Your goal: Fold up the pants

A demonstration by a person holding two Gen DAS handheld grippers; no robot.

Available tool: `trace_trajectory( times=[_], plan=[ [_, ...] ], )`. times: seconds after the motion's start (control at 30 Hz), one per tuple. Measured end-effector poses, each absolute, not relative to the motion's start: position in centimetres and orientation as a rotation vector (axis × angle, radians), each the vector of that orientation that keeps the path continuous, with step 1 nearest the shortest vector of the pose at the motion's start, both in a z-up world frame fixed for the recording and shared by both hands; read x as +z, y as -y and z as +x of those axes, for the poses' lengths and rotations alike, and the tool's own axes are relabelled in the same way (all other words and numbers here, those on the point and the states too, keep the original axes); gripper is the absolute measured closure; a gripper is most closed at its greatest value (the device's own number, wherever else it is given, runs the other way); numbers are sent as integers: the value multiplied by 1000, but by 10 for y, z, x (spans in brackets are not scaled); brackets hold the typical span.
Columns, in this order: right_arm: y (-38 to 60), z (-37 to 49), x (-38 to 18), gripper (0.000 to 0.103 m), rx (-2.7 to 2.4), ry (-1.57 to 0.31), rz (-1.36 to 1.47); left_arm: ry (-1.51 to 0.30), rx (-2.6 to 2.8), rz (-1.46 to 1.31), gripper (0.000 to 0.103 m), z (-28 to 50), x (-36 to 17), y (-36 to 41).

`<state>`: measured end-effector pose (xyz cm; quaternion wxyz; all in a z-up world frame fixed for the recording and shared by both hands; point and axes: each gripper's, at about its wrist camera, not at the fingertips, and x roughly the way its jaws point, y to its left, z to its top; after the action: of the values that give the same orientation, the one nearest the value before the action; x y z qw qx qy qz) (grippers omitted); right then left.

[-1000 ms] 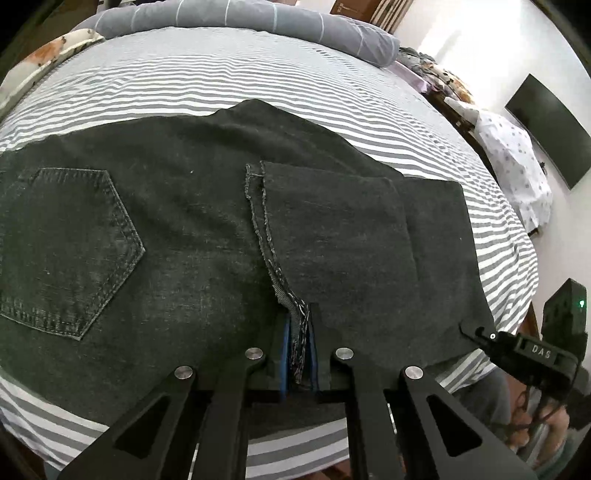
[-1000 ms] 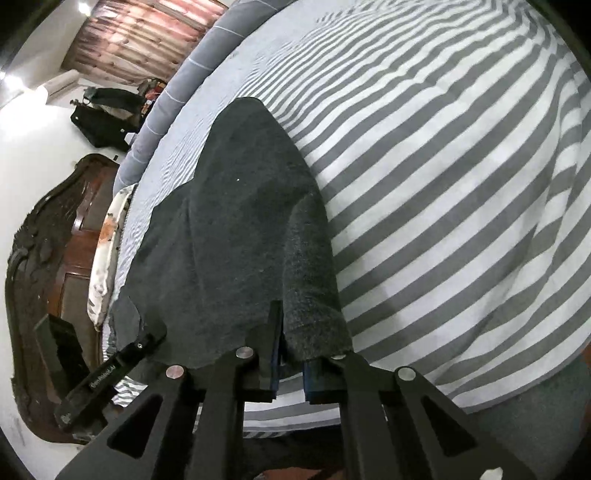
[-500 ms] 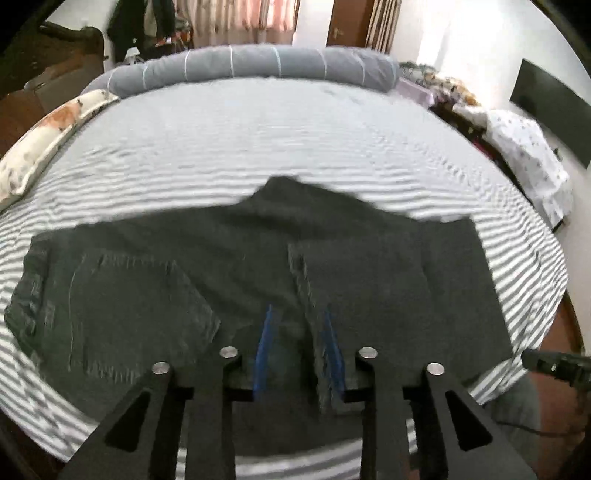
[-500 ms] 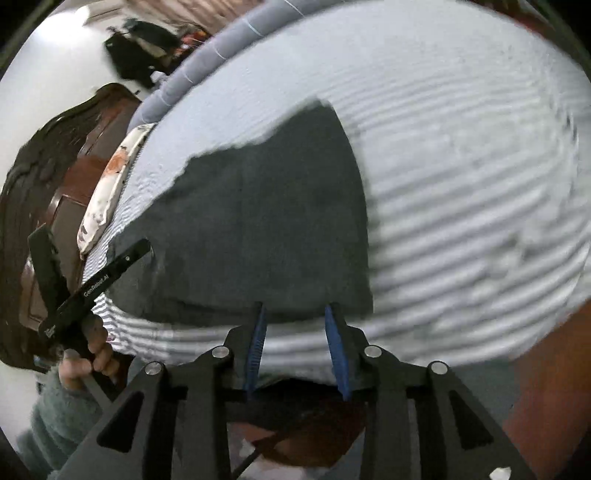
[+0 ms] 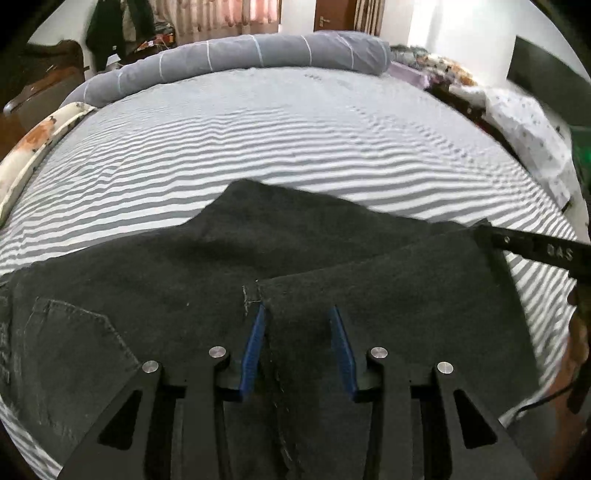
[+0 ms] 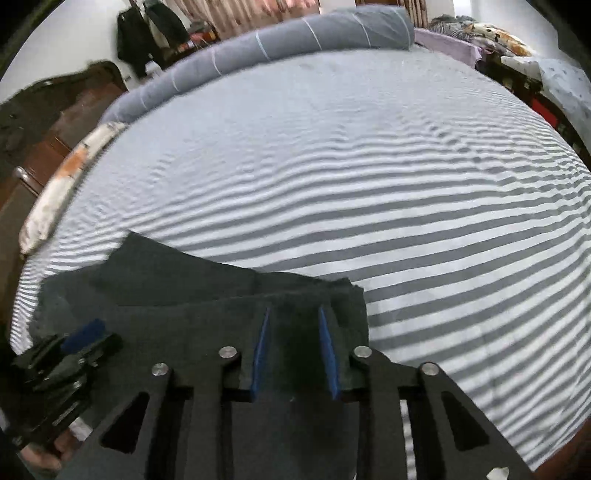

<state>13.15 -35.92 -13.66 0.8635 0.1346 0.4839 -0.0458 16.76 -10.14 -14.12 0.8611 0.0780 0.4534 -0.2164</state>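
Now both grippers are hovering released over the dark jeans (image 5: 184, 280) — lying folded on the striped bed (image 5: 295, 147); the left gripper (image 5: 297, 350) has just been opening, the right gripper (image 6: 295, 354) closing, nothing pinched.

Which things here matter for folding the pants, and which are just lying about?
Job:
- dark pants, leg end already folded over
- left gripper, open above them
- right gripper, open above the folded end
- striped bed sheet under them

Lying about:
- grey bolster
- floral pillow
- hanging dark clothes
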Motion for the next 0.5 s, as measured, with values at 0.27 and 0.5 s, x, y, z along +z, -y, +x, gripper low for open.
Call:
trace_trajectory(
  times=[0.27,0.5],
  plan=[
    [366,140,-147,89,-92,-1037,300,-940,-462,191,64,171,-151,107],
    [346,78,-139,85,-24,-1060,296,-934,-513,222,64,137,-146,92]
  ],
)
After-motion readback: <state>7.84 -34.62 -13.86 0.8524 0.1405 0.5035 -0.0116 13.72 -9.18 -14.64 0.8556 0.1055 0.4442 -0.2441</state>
